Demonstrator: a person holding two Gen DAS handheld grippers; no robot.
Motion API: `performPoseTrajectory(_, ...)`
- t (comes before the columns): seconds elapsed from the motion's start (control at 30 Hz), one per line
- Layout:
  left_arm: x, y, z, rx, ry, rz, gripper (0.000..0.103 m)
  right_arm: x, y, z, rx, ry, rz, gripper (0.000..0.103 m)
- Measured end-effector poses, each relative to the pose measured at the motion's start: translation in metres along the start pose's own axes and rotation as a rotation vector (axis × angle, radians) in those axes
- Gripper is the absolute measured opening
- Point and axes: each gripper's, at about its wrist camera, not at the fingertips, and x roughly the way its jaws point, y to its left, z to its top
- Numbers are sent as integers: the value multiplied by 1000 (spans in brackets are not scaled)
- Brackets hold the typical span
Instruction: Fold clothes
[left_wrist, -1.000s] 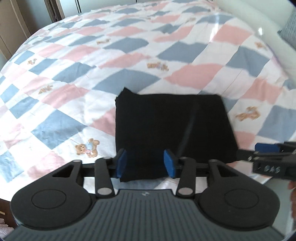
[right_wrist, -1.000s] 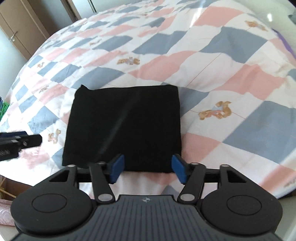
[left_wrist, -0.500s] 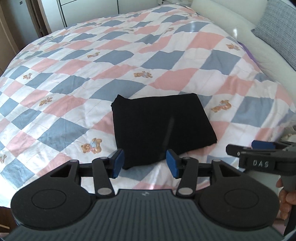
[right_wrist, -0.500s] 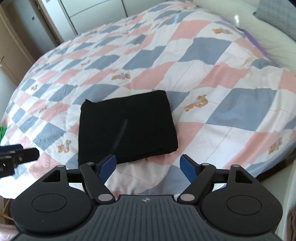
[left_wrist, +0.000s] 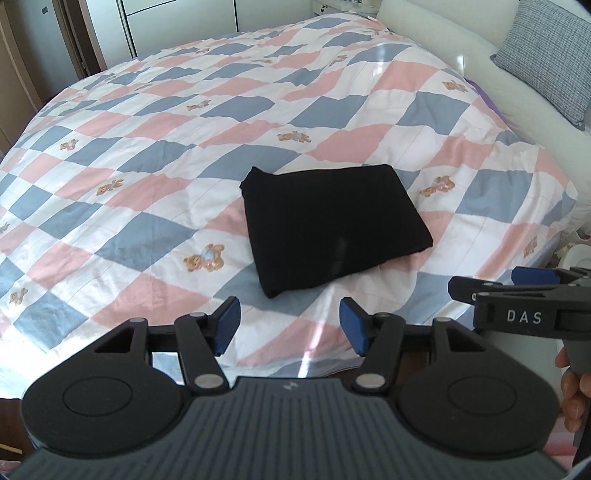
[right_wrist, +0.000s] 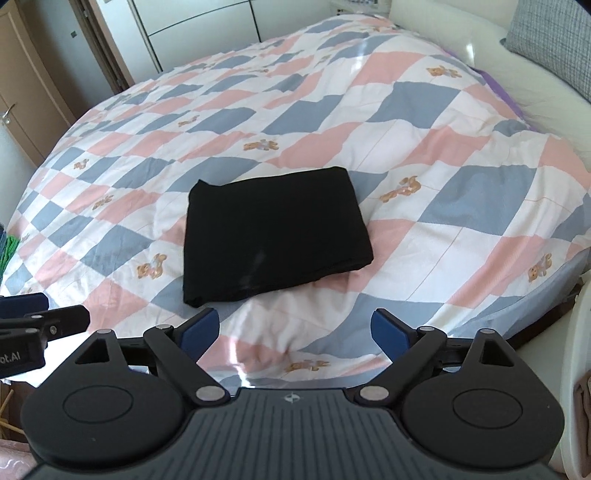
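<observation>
A black garment (left_wrist: 328, 225) (right_wrist: 273, 229) lies folded into a neat rectangle on the bed's checked quilt (left_wrist: 147, 155) (right_wrist: 461, 192), near its front edge. My left gripper (left_wrist: 290, 325) is open and empty, held back from the garment's near edge, above the quilt's front edge. My right gripper (right_wrist: 295, 330) is open too, wider, with nothing between its blue pads, also short of the garment. In the left wrist view the right gripper (left_wrist: 524, 291) shows at the right edge, held by a hand (left_wrist: 572, 384). The left gripper (right_wrist: 37, 317) shows at the right wrist view's left edge.
The quilt has pink, blue and white patches with small bears. A grey pillow (left_wrist: 546, 55) lies at the far right on a white bed surround (left_wrist: 480, 55). White wardrobe doors (right_wrist: 192, 26) and a wooden door (right_wrist: 22, 92) stand behind the bed.
Both grippers have pulled back and up from the folded garment, which now lies farther off. The right gripper's fingers have spread wider. The garment has not moved.
</observation>
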Motion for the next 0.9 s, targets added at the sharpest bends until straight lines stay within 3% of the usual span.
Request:
performPoseTrajectory(0.5, -24, 9, -28, 12, -12, -16, 57, -33, 32, -16, -66, -53, -81, 98)
performPoseTrajectory(0.9, -16, 20, -29, -3, 13, -18, 60, -26, 43, -7, -112, -51, -116, 101)
